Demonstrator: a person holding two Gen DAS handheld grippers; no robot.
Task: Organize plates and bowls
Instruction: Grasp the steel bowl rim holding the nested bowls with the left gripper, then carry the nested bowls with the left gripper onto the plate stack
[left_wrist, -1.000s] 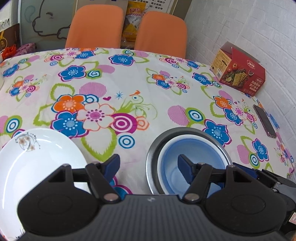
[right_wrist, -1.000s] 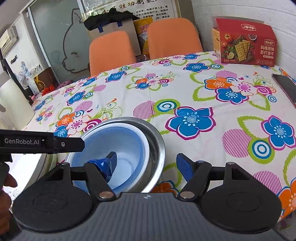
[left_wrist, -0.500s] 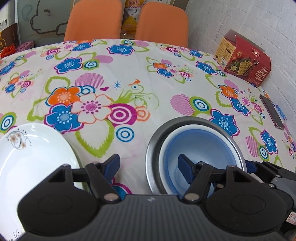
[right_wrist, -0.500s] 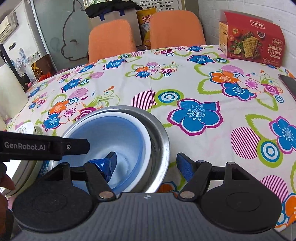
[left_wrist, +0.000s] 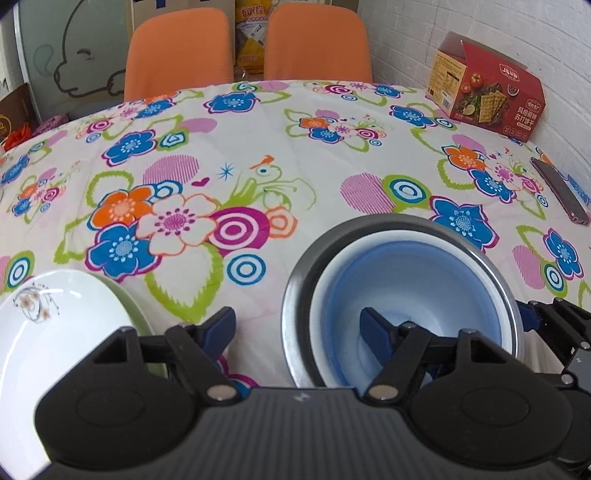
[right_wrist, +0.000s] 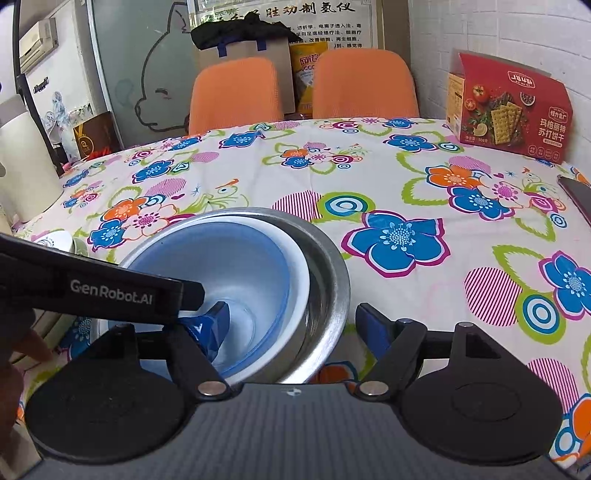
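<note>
The blue bowl (left_wrist: 406, 291) already sits nested in a white bowl (left_wrist: 328, 295) inside the steel bowl (left_wrist: 295, 295) on the surface (left_wrist: 258, 147), the white plate (left_wrist: 55, 332) stacked nearby, and with the left gripper (left_wrist: 297, 325) and right gripper (right_wrist: 291, 321) both spread and empty, little seems left.

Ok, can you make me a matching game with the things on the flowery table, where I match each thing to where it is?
Things:
1. blue bowl
2. white plate
3. red cracker box
4. phone

Places:
A. far right corner of the table, by the brick wall
B. lying flat near the table's right edge
C. nested inside a white bowl, inside the metal bowl
D. on the table to the left of the metal bowl

Pairs: 1-C, 2-D, 3-A, 4-B
</note>
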